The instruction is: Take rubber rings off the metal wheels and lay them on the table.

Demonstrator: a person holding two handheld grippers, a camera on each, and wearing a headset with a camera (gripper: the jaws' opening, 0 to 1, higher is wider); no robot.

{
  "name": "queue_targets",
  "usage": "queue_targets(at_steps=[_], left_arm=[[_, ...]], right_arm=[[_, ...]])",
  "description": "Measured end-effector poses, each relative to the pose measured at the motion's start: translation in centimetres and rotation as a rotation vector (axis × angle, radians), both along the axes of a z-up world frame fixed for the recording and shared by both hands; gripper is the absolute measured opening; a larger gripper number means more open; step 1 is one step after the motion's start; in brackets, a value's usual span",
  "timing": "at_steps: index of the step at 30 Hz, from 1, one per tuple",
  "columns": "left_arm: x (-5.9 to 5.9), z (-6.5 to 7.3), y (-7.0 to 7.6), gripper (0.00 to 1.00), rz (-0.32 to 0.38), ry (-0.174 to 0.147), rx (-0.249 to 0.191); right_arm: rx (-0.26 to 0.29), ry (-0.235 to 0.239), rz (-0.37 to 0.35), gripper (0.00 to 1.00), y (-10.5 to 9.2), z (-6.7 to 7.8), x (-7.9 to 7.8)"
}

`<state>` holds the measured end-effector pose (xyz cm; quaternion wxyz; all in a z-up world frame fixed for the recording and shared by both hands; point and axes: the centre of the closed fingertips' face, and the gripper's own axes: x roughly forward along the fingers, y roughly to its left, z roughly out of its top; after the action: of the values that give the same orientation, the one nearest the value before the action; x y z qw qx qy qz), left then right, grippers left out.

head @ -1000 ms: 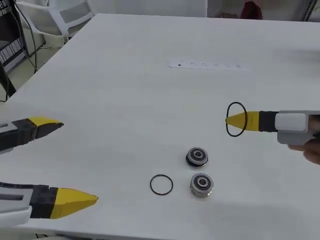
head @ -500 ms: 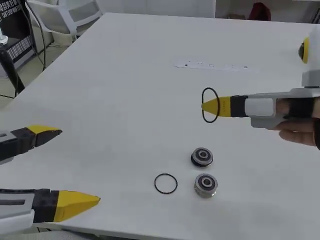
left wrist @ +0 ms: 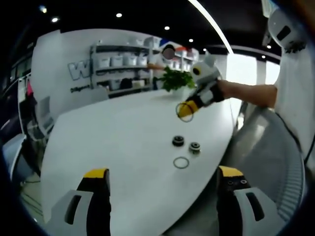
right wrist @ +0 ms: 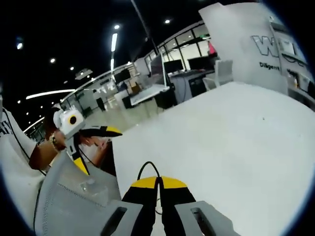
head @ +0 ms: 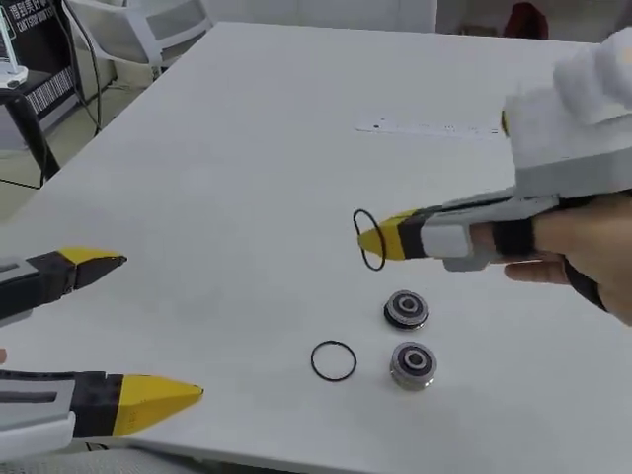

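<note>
The right gripper (head: 371,241) pinches a rubber ring (head: 355,232) above the surface (head: 247,148), just beyond two metal wheels (head: 406,309). The left gripper (head: 163,327) hangs wide open, empty; a second ring (head: 313,360) lies beside the wheels.

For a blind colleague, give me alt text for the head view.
The yellow-tipped right hand-held gripper holds a black rubber ring above the white table. On it lie a far metal wheel, a near metal wheel and a second black rubber ring.

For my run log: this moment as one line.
right gripper: shut on rubber ring, above table | left gripper: open | second ring lying on table | metal wheels beside it
</note>
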<state>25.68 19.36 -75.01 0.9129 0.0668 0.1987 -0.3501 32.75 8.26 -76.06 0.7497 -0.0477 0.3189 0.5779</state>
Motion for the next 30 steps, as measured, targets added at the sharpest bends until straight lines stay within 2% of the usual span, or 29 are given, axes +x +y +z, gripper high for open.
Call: queue_targets(at_steps=[3,6,11,18,22,30], left_arm=[[0.0,0.0,0.0,0.91,0.002,-0.002,0.001],[0.0,-0.1,-0.1,0.90,0.002,0.005,0.004],[0.0,-0.1,-0.1,0.90,0.003,0.004,0.005],[-0.1,-0.1,-0.1,0.88,0.010,0.007,0.003],[-0.1,-0.2,0.0,0.89,0.016,0.010,0.001],[0.1,-0.5,0.0,0.90,0.012,0.011,0.010]], right_arm=[[-0.027,0.004,0.005,0.00,0.2,-1.8,-0.4],[-0.070,0.051,0.009,0.00,-0.3,-3.9,-0.9],[-0.144,0.093,-0.010,0.00,-1.3,-6.9,-0.8],[-0.181,0.099,-0.053,0.00,-2.0,-8.2,0.0],[-0.229,0.078,-0.045,0.00,-2.4,-9.1,-0.1],[-0.250,0.070,-0.030,0.00,-2.4,-9.6,-0.1]])
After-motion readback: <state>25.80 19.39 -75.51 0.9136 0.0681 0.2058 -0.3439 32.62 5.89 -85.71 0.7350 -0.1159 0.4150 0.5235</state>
